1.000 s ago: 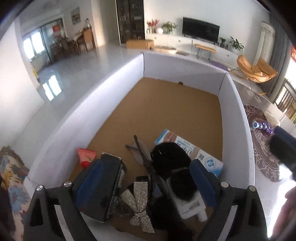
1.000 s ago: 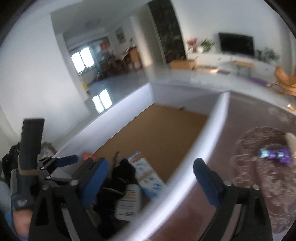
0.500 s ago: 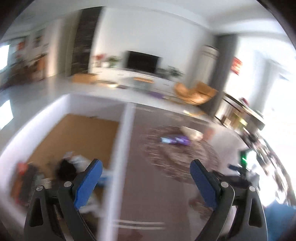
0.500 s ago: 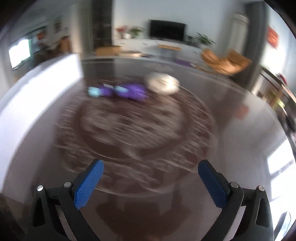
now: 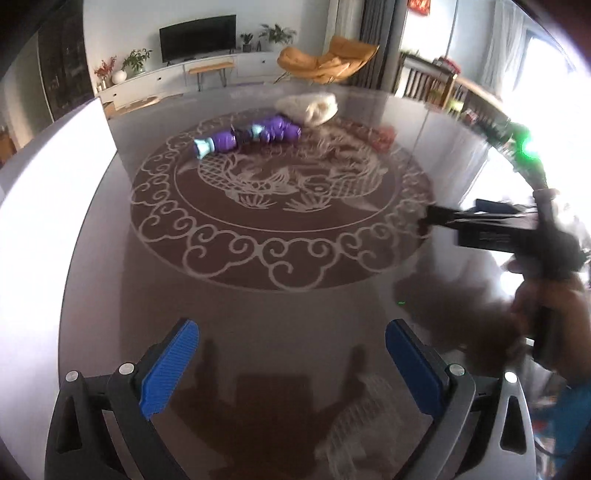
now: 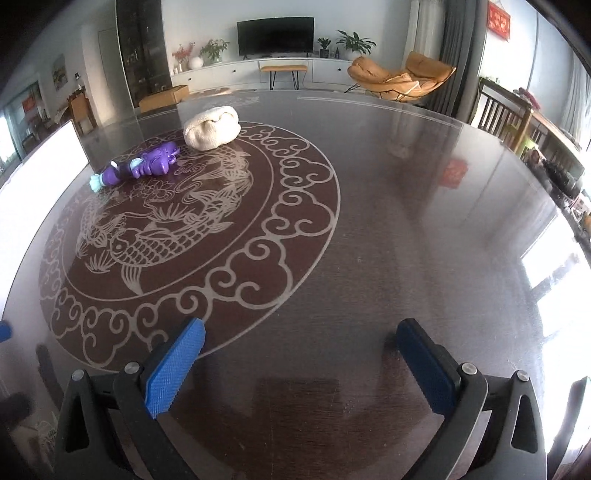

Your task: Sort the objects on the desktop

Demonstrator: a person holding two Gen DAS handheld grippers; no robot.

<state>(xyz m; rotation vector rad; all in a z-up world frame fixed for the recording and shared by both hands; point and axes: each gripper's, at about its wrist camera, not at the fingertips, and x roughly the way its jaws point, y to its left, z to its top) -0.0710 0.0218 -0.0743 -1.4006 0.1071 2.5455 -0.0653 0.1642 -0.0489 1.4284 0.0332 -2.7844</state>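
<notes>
Both my grippers are over the dark table (image 6: pixel 406 221) now. Left gripper (image 5: pixel 291 354) just finished opening wide, nothing in it. Right gripper (image 6: pixel 301 354) is open and empty too. Purple toy (image 6: pixel 142 166) and white pouch (image 6: pixel 212 127) sit touching, well ahead to my left.

Ahead of the hand-held gripper: dark glossy round worktop (image 6: pixel 388 229) with pale fish-and-cloud medallion. Beyond it: white wall, black television (image 6: pixel 275 32) over long white cabinet (image 6: pixel 255 72), potted plants, orange lounge chair (image 6: pixel 400 79). Far right: grey curtains, bright window glare.
</notes>
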